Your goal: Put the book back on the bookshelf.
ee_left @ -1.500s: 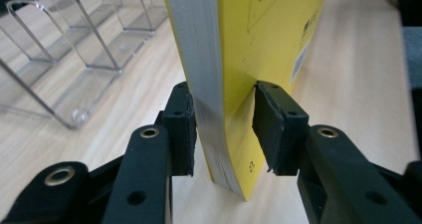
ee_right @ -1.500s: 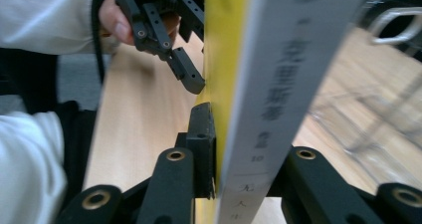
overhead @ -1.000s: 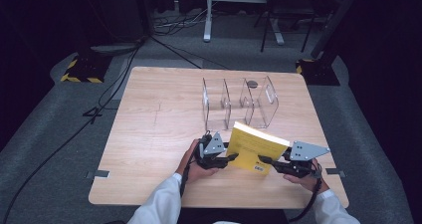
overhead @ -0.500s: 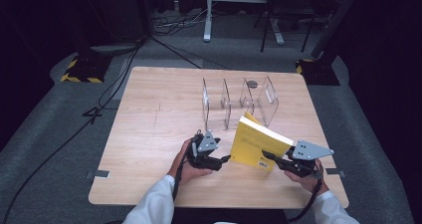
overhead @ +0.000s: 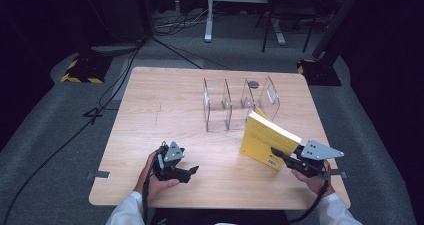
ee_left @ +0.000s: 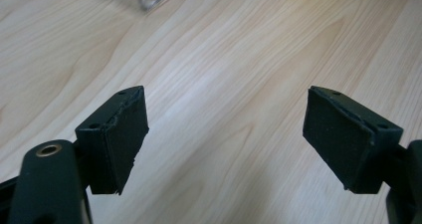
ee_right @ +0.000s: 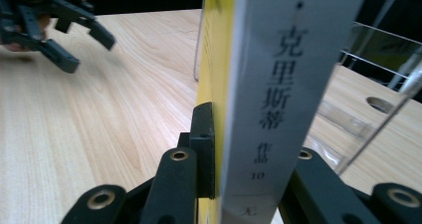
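FREE: bare tabletop (overhead: 160, 115) left of the clear acrylic divider rack (overhead: 240, 105) and along the near edge | BLOCKED: the way to the rack's front on the right is taken up by the yellow book (overhead: 267, 140), tilted just before it | GAP: rack compartments open upward.

Your yellow paperback book (overhead: 267, 141) stands tilted above the table (overhead: 165, 110) — white spine with black Chinese characters toward you — just in front of the clear acrylic divider rack (overhead: 239, 102).

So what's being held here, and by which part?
The right gripper clamps the yellow book at its spine edge, near the bottom. The left gripper holds nothing.
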Tool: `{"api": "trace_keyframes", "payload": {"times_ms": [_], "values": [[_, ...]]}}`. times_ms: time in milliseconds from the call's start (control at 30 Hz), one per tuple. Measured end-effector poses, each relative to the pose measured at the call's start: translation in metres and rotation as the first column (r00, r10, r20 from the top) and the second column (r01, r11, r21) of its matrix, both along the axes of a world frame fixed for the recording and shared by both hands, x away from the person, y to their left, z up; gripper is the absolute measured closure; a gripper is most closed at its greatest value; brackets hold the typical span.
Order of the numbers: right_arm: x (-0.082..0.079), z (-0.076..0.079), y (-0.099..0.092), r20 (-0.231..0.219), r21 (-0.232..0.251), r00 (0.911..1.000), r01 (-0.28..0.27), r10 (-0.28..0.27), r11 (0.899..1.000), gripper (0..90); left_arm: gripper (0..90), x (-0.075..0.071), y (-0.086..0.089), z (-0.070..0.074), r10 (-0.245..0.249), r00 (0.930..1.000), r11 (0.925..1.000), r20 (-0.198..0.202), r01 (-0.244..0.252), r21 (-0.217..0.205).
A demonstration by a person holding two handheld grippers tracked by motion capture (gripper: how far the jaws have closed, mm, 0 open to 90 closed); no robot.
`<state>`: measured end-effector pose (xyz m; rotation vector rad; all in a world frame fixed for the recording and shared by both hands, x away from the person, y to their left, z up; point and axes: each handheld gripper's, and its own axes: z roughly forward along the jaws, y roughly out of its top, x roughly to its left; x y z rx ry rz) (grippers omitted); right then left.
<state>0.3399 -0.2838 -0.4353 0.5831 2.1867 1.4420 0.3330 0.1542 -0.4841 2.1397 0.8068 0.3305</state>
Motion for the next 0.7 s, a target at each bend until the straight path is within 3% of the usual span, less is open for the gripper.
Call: {"api": "trace_keyframes", "payload": {"times_ms": [233, 333, 467, 667, 700], "values": [[0.0, 0.002, -0.01, 0.011, 0.013, 0.9985, 0.054, -0.054, 0.998, 76.4, 17.9, -0.01, 0.028, -0.009, 0.105, 0.9942, 0.9932, -0.026, -0.103, 0.053], [0.001, 0.003, -0.016, 0.021, 0.032, 0.9972, 0.071, -0.072, 0.997, 76.4, 17.9, -0.012, 0.032, -0.012, 0.122, 0.9919, 0.9909, -0.036, -0.119, 0.062], [0.001, 0.007, -0.023, 0.042, 0.041, 0.9925, 0.113, -0.114, 0.993, 76.4, 17.9, -0.012, 0.034, -0.016, 0.124, 0.9912, 0.9872, -0.045, -0.119, 0.107], [0.001, 0.015, -0.036, 0.062, 0.064, 0.9802, 0.184, -0.188, 0.981, 76.4, 16.8, -0.011, 0.035, -0.021, 0.134, 0.989, 0.9879, -0.063, -0.128, 0.087], [0.001, 0.016, -0.037, 0.068, 0.07, 0.9775, 0.195, -0.2, 0.978, 76.4, 16.4, -0.01, 0.036, -0.02, 0.127, 0.99, 0.9875, -0.061, -0.12, 0.101]]}}
